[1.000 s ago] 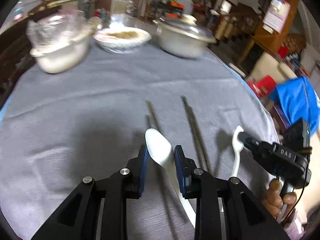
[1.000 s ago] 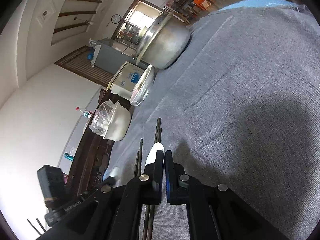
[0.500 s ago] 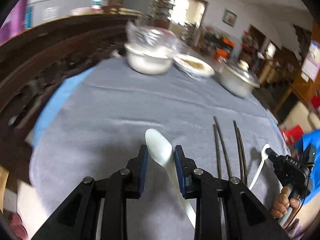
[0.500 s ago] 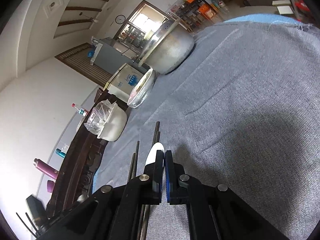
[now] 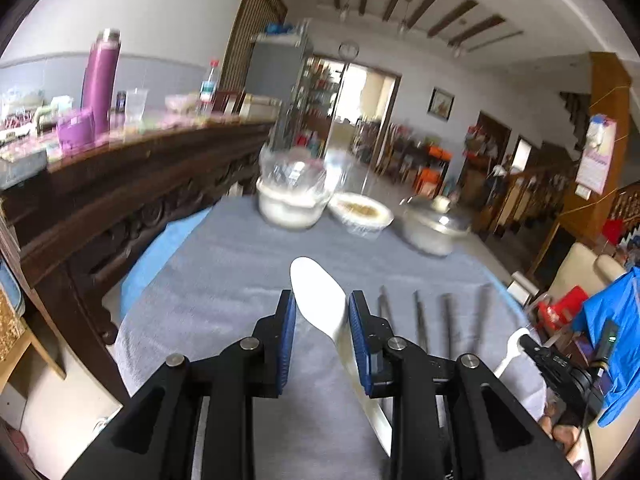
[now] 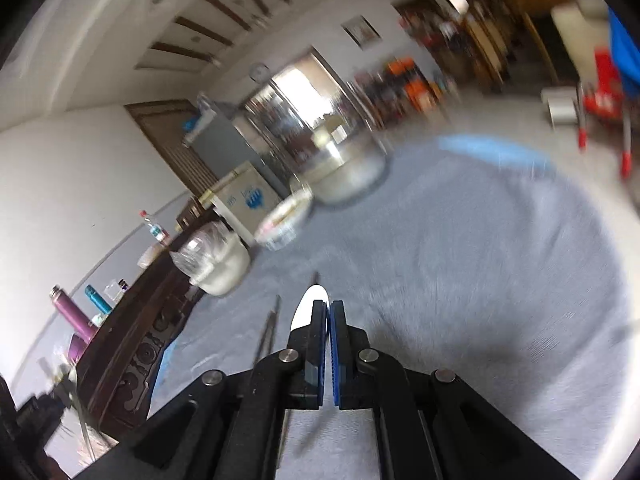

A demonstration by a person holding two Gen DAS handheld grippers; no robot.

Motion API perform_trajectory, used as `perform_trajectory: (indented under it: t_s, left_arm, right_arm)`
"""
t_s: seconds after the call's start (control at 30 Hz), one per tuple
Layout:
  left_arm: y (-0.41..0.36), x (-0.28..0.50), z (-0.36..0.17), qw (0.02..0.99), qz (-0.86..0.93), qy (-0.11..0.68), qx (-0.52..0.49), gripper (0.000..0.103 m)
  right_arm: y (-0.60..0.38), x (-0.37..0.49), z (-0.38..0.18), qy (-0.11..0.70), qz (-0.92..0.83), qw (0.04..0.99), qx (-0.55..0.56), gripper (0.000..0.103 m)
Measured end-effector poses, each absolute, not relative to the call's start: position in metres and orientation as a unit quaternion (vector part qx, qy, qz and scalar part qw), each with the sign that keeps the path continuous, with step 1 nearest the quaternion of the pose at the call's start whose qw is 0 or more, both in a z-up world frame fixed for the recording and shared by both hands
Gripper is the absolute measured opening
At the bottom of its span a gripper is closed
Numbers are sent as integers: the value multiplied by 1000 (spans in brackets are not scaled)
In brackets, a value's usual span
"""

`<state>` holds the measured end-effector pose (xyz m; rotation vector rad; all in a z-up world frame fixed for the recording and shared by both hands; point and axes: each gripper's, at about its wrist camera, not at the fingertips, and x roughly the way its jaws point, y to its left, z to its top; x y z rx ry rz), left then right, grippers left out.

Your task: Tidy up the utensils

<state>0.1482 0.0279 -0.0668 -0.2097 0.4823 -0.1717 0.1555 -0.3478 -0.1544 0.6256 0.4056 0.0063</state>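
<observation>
Your left gripper [image 5: 322, 316] has its blue pads clamped on a white spoon [image 5: 320, 304], gripping the neck where bowl meets handle. The bowl sticks out past the fingertips toward the covered white bowl [image 5: 290, 204], and the handle runs back under the right-hand finger. The spoon is up off the grey tablecloth [image 5: 240, 272], not resting on it.

Your right gripper [image 6: 325, 308] is squeezed nearly flat, with just a sliver between the pads. A second white spoon [image 6: 310, 302] pokes out on the left side of its tip. In the left wrist view you can see that gripper [image 5: 530, 346] low on the right with the little spoon [image 5: 510, 350] pinched by its handle, so it's holding on.

Taking the covered white bowl as the landmark: the dish of food [image 5: 362, 212] is right next to it, touching or nearly so, and the lidded metal pot [image 5: 434, 228] is just beyond the dish on the same side. The dark chopsticks [image 5: 432, 316] lie on the cloth nearer to you than the bowl, roughly side by side, between your two grippers. The dark carved sideboard [image 5: 120, 184] runs along the bowl's other side, with a purple flask [image 5: 100, 80] standing on top.

The right wrist view is pretty smeared, so small details there are hard to make out.
</observation>
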Motion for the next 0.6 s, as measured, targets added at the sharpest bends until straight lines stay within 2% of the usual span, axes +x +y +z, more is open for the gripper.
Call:
perform_trajectory:
  t_s: [0.3, 0.6]
  left_arm:
    - [-12, 100, -34, 984, -95, 142, -58, 28]
    - [-39, 81, -38, 990, -90, 105, -21, 28]
  right_arm:
    - [-292, 78, -59, 70, 27, 981, 179, 3]
    - [-214, 67, -64, 58, 44, 996, 42, 3]
